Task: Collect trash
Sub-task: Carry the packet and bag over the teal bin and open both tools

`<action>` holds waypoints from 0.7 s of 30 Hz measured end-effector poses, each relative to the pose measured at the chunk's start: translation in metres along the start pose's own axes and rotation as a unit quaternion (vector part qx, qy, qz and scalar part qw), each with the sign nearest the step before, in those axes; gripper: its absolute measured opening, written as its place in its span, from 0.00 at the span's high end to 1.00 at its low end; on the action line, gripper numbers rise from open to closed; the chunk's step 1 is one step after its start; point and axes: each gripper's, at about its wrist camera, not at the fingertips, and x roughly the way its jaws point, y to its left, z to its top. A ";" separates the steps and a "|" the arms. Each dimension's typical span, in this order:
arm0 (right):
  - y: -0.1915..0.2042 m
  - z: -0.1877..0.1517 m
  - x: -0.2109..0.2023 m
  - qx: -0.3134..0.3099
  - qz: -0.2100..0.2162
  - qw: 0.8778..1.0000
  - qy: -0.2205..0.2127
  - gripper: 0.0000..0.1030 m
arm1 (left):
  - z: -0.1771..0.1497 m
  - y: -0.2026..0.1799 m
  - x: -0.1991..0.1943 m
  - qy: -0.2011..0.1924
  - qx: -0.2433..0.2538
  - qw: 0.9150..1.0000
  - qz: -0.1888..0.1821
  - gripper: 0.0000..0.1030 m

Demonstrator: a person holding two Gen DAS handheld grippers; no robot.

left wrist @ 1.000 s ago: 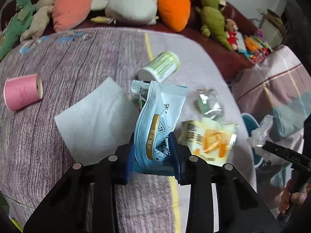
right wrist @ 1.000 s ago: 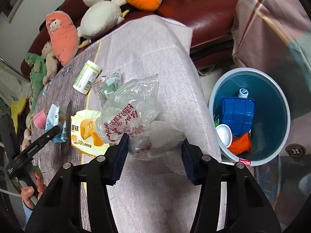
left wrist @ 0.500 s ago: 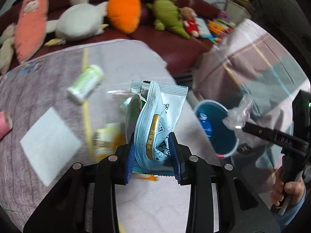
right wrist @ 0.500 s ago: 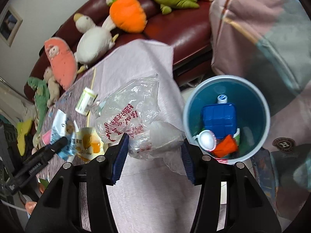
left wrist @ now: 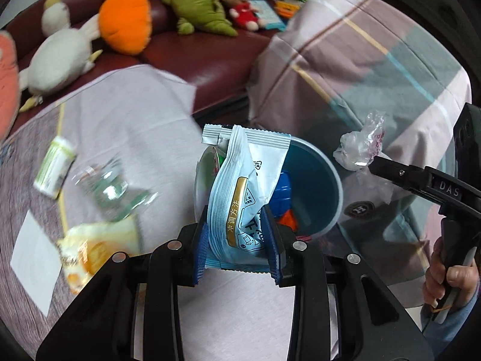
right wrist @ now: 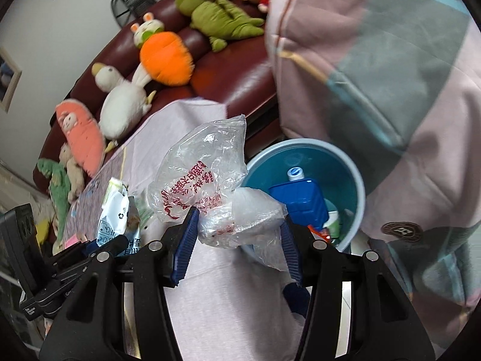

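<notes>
My left gripper (left wrist: 239, 240) is shut on a light blue snack packet (left wrist: 243, 192), held upright over the table edge in front of the blue bin (left wrist: 318, 180). My right gripper (right wrist: 239, 237) is shut on a crumpled clear plastic bag (right wrist: 204, 180) with red print, just left of the bin (right wrist: 348, 174). The bin holds a blue container (right wrist: 300, 201) and other trash. The right gripper with its bag (left wrist: 360, 147) also shows at the right of the left wrist view. The packet (right wrist: 115, 213) shows at the left of the right wrist view.
On the table cloth (left wrist: 126, 126) lie a green-and-white bottle (left wrist: 54, 167), a clear wrapper (left wrist: 111, 189), a yellow snack packet (left wrist: 96, 243) and a white sheet (left wrist: 33, 258). Plush toys (left wrist: 126, 24) fill the red sofa behind. A plaid-covered seat (left wrist: 360, 69) stands beside the bin.
Both grippers have swung right toward the bin with their loads still held. The bin now sits directly behind the packet and closer to the plastic bag.
</notes>
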 end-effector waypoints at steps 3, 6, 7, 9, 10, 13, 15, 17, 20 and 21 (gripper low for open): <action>-0.019 0.004 -0.004 0.016 -0.006 1.000 -0.008 0.51 | 0.007 -0.017 0.010 0.008 0.012 1.000 -0.010 0.67; -0.036 0.006 -0.003 0.029 -0.013 0.999 -0.009 0.51 | 0.010 -0.033 0.026 0.022 0.023 0.999 -0.018 0.67; -0.041 0.006 -0.001 0.032 -0.015 0.999 -0.006 0.51 | 0.010 -0.038 0.034 0.029 0.026 0.999 -0.021 0.67; -0.048 0.007 0.004 0.035 -0.017 0.999 0.001 0.51 | 0.009 -0.044 0.046 0.040 0.029 0.998 -0.024 0.67; -0.050 0.007 0.006 0.036 -0.017 0.999 0.004 0.51 | 0.008 -0.046 0.051 0.045 0.029 0.998 -0.025 0.67; -0.055 0.008 0.017 0.036 -0.016 0.999 0.017 0.50 | 0.008 -0.048 0.065 0.057 0.027 0.998 -0.025 0.67; -0.055 0.009 0.024 0.031 -0.015 0.999 0.025 0.49 | 0.009 -0.048 0.071 0.061 0.024 0.998 -0.023 0.67; -0.054 0.010 0.031 0.027 -0.013 0.999 0.032 0.44 | 0.011 -0.044 0.076 0.066 0.020 0.997 -0.020 0.67; -0.057 0.011 0.042 0.029 -0.010 0.999 0.039 0.36 | 0.013 -0.041 0.084 0.073 0.018 0.997 -0.016 0.67; -0.059 0.012 0.043 0.033 -0.009 0.999 0.040 0.36 | 0.013 -0.040 0.086 0.075 0.017 0.997 -0.016 0.67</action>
